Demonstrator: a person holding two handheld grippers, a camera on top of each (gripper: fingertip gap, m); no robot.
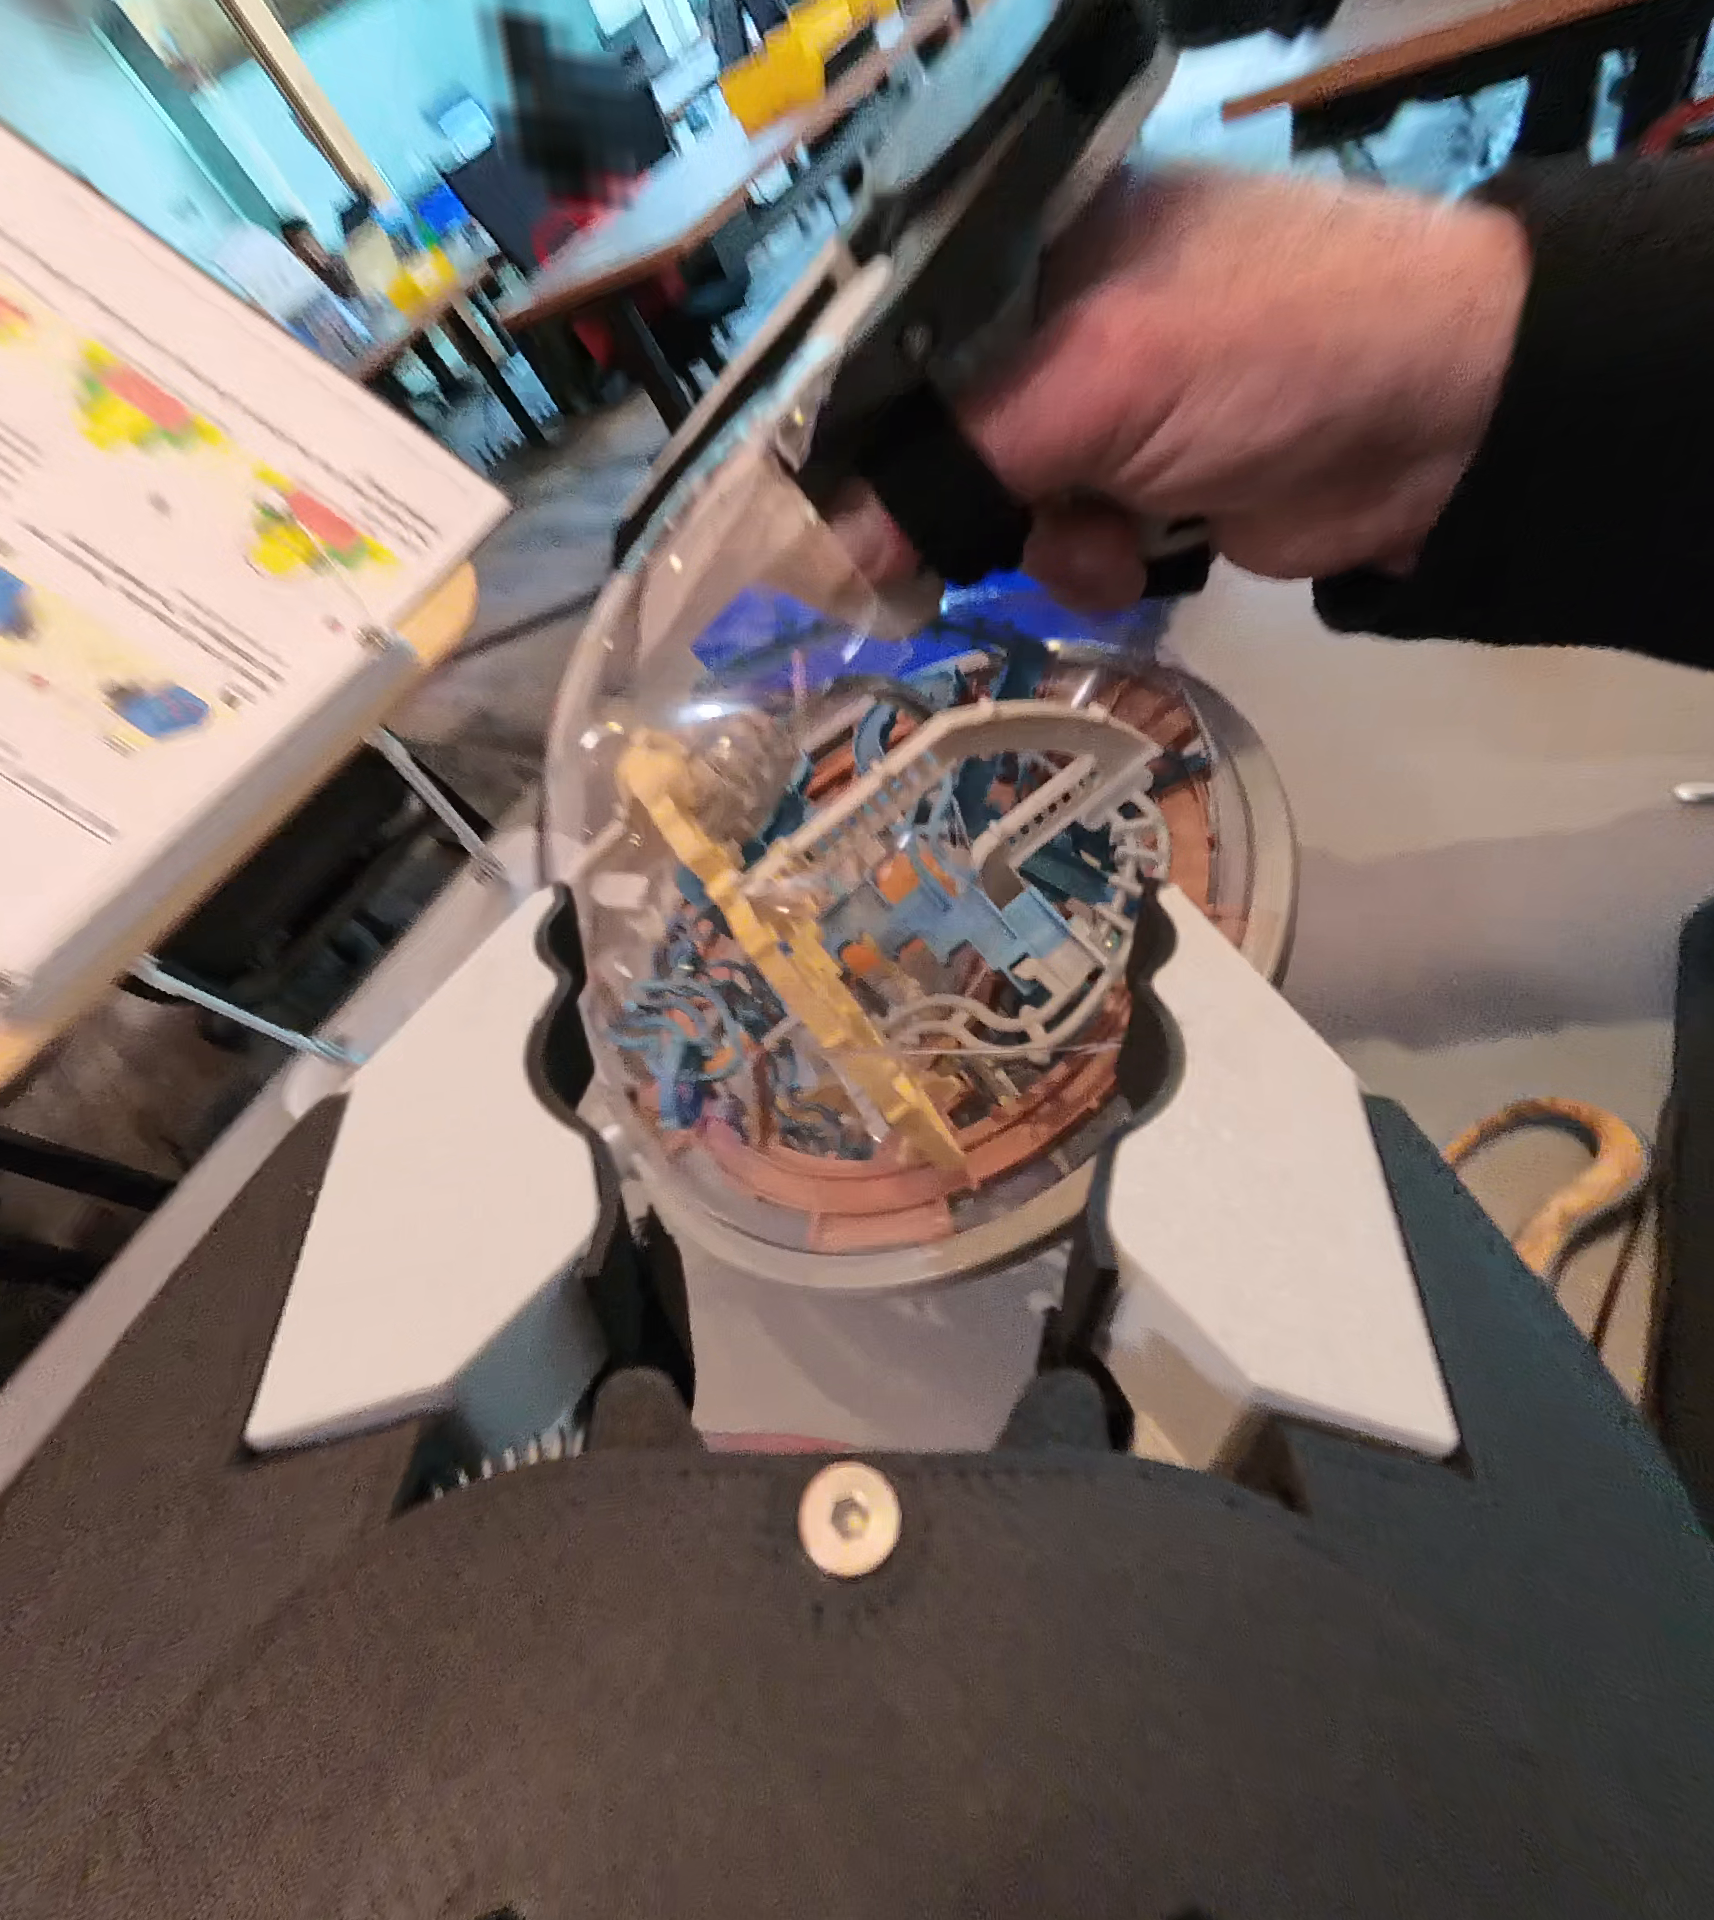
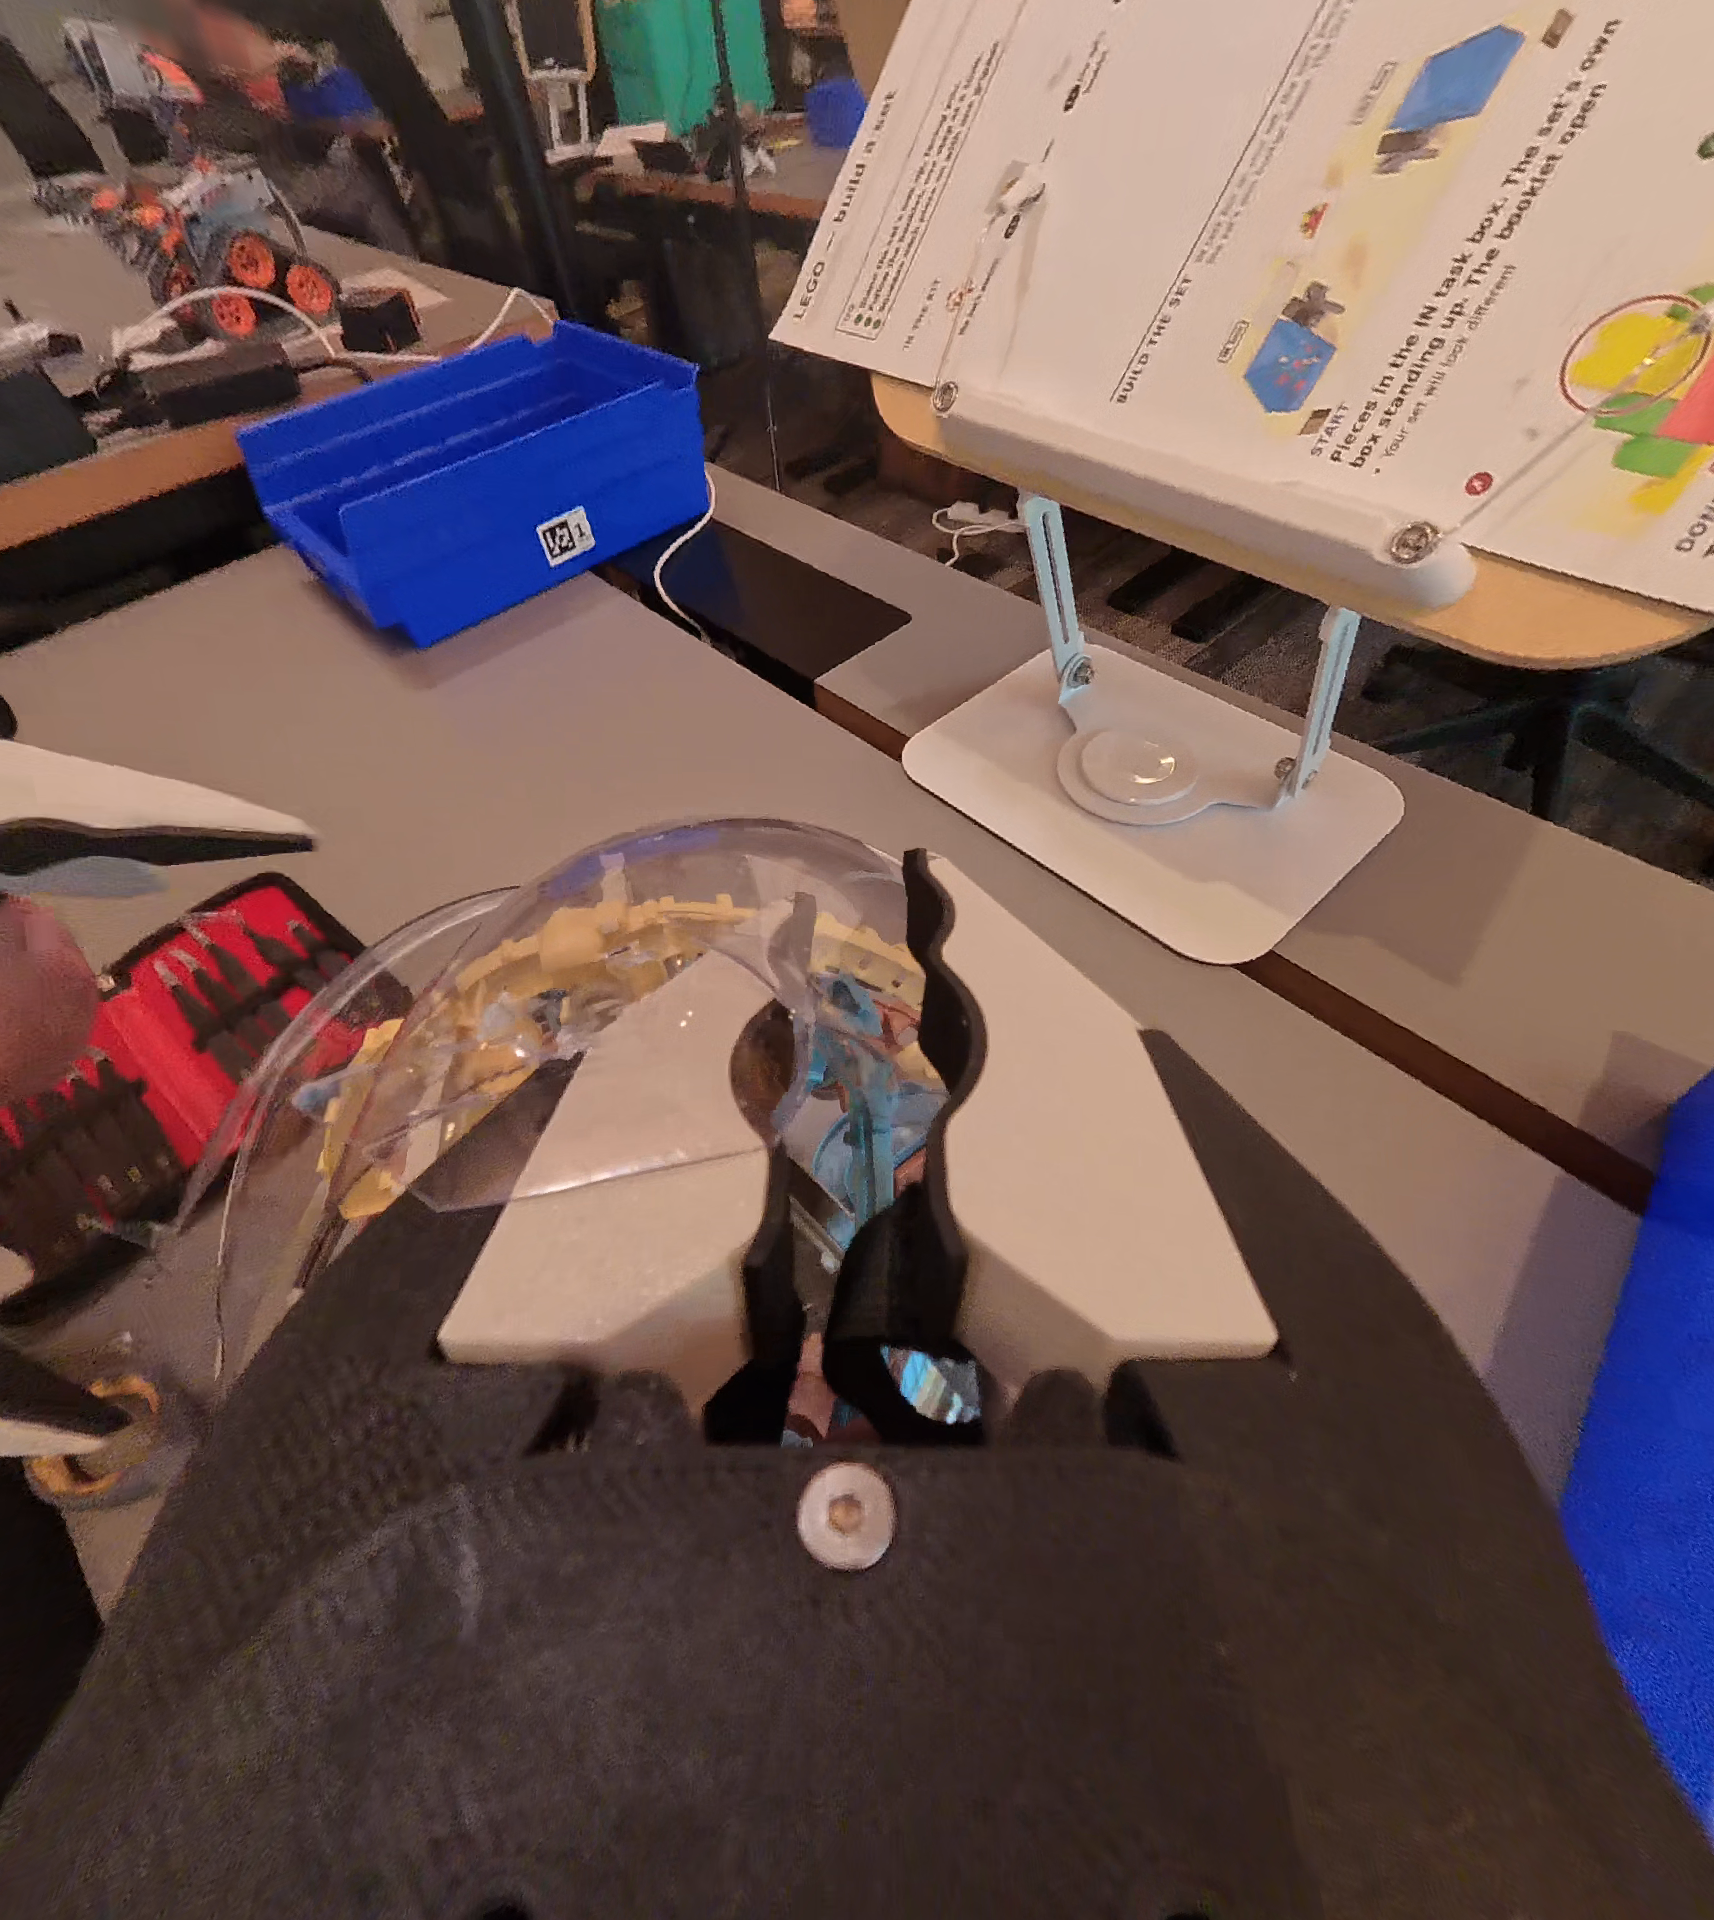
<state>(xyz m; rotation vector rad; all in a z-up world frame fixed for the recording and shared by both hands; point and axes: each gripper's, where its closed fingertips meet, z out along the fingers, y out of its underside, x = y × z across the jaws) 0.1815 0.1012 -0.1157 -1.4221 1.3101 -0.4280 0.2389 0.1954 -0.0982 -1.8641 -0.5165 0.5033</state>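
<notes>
The left gripper (image 1: pixel 858 997) squeezes a clear plastic ball with a colourful maze inside (image 1: pixel 894 935), held above the grey bench (image 2: pixel 520 727). The right gripper (image 2: pixel 863 1049), at 12 o'clock on the ball, is pinched narrow on its clear shell. A blue plastic bin (image 2: pixel 479 468) sits at 11 o'clock.

I'm seeing my black-and-white claw (image 1: pixel 858 997) gripping a clear sphere (image 1: pixel 894 935) showing yellow, blue, orange and white tracks inside. Blue bin (image 2: pixel 479 478) sitting on grey table (image 2: pixel 396 727); red-and-black tool case (image 2: pixel 198 1018) lying beside it.
</notes>
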